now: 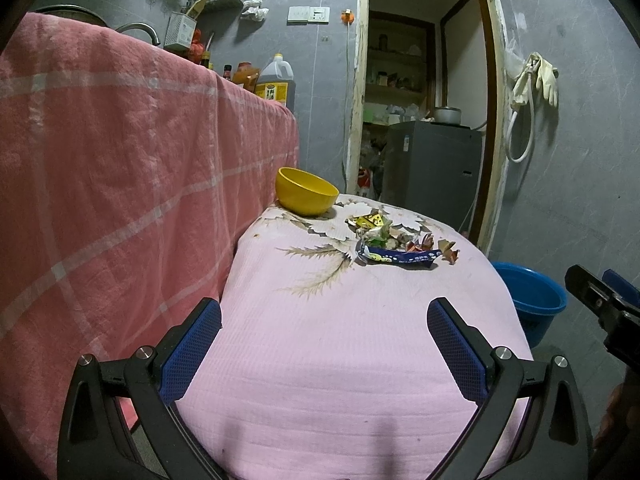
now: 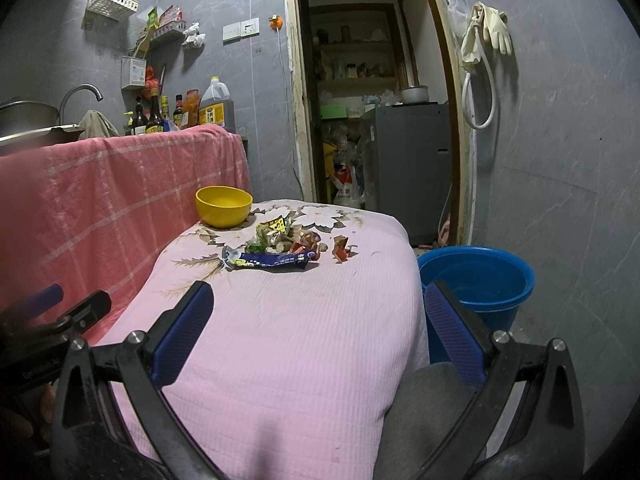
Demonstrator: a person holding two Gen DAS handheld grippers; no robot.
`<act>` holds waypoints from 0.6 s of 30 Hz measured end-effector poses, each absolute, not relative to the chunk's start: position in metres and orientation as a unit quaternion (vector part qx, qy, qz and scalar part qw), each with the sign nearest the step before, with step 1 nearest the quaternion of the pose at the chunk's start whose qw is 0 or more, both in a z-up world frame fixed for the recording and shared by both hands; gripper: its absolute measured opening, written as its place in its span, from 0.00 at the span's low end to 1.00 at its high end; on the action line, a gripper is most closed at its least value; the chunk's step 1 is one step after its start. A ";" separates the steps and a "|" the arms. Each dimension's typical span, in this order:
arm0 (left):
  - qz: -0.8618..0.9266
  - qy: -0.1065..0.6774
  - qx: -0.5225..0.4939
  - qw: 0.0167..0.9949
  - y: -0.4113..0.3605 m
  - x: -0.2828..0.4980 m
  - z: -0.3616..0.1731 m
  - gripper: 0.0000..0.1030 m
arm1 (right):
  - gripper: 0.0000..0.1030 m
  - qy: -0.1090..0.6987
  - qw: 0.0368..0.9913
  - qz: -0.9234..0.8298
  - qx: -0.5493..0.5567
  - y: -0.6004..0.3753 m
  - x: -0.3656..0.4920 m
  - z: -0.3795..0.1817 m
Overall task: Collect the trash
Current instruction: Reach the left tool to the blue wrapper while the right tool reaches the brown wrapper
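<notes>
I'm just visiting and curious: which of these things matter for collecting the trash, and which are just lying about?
For the job:
- wrappers and scraps
- blue wrapper
- blue bucket
- yellow bowl, possibly
- both hand-held grippers, open

Lying about:
- oil jug
- sauce bottles
- rubber gloves
- pink towel

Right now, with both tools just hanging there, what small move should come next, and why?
Probably move the right gripper forward to the blue wrapper: its jaws are open and empty, and the wrapper is the nearest trash, beside the blue bucket.
</notes>
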State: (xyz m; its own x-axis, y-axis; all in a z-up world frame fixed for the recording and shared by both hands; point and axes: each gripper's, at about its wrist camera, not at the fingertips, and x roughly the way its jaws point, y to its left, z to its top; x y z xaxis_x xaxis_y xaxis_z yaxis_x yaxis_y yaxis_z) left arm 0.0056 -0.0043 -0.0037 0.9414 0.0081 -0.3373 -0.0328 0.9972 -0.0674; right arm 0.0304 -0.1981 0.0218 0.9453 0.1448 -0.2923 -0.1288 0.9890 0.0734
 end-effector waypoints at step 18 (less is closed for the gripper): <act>0.017 0.155 -0.040 0.987 -0.007 0.078 0.015 0.98 | 1.00 0.133 0.988 0.083 0.017 -0.208 0.090 0.033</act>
State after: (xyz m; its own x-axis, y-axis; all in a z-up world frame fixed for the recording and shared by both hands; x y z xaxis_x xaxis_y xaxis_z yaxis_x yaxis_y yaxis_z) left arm 0.0782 -0.0067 0.0152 0.9515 0.0208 -0.3071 -0.0454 0.9963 -0.0735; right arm 0.0904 -0.2083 0.0327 0.9511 0.1675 -0.2597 -0.1587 0.9858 0.0546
